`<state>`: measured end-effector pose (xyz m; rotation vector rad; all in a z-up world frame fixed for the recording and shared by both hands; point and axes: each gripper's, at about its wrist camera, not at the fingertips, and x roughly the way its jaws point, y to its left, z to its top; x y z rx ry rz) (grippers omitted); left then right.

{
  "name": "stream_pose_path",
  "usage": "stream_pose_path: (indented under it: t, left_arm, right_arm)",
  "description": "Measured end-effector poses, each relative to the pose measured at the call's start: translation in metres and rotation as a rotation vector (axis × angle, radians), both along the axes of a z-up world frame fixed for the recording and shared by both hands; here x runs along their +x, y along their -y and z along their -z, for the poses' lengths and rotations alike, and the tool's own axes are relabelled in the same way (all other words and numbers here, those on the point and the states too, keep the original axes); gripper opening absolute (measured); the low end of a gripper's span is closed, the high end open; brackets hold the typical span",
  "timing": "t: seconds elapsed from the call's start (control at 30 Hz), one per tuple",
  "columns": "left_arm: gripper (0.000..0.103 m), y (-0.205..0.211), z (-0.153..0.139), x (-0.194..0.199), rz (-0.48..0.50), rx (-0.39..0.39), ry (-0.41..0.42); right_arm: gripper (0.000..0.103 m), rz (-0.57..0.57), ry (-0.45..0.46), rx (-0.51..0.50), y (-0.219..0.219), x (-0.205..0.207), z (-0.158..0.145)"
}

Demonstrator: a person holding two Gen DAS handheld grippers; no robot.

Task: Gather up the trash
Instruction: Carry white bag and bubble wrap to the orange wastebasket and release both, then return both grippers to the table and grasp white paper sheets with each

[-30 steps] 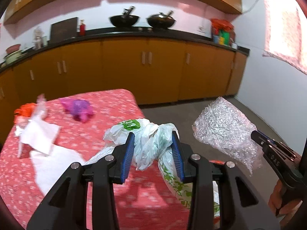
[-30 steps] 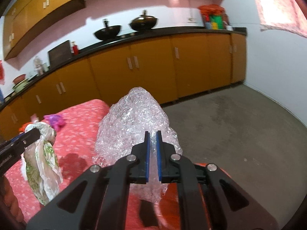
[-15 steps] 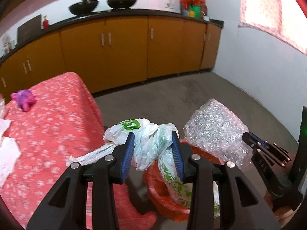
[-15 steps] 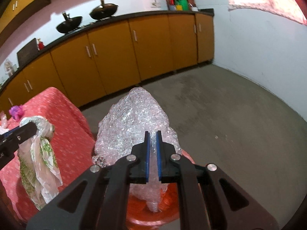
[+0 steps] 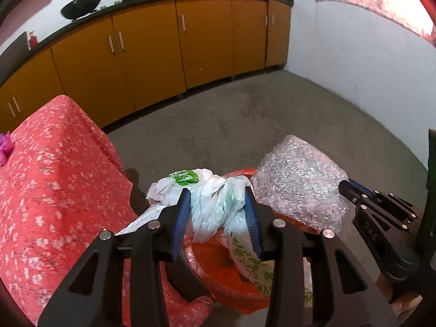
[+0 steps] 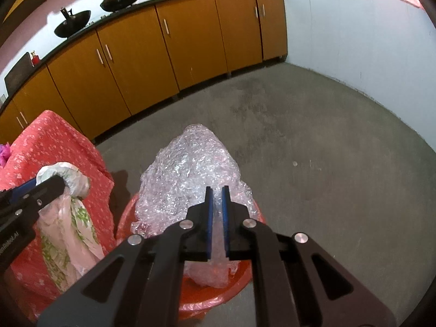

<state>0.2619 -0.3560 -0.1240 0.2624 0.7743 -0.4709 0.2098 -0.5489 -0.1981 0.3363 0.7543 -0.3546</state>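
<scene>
Overhanging bin rim (image 6: 246, 275): held bubble wrap (image 6: 190, 179).

A: Left tool (image 5: 216, 216): matte black linkage arms with triangular cut-outs, silver round screws at the pivots, ribbed blue pads (image 5: 179, 218).

B: Right tool (image 6: 217, 222): same build. Seen side-on, its black body carries raised lettering, partly legible.

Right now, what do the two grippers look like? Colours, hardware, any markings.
Both match: the left gripper and right gripper have matte black linkage arms with triangular cutouts, silver pivot screws and ribbed blue pads on the jaws. White lettering marks each body's side, only partly readable. No cables or sleeves visible.
</scene>
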Motion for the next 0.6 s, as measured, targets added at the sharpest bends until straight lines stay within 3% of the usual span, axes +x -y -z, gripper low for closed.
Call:
stream_pose_path:
  t: [0.4, 0.6]
  left_arm:
    - [0.046, 0.017, 0.018, 0.007, 0.021, 0.018, -0.028]
    - [0.056, 0.018, 0.015, 0.005, 0.019, -0.008, -0.025]
  right_arm:
    - [0.016, -0.007, -0.010, 0.084, 0.005, 0.021, 0.015]
    - [0.021, 0.005, -0.003, 0.083, 0.006, 0.017, 0.012]
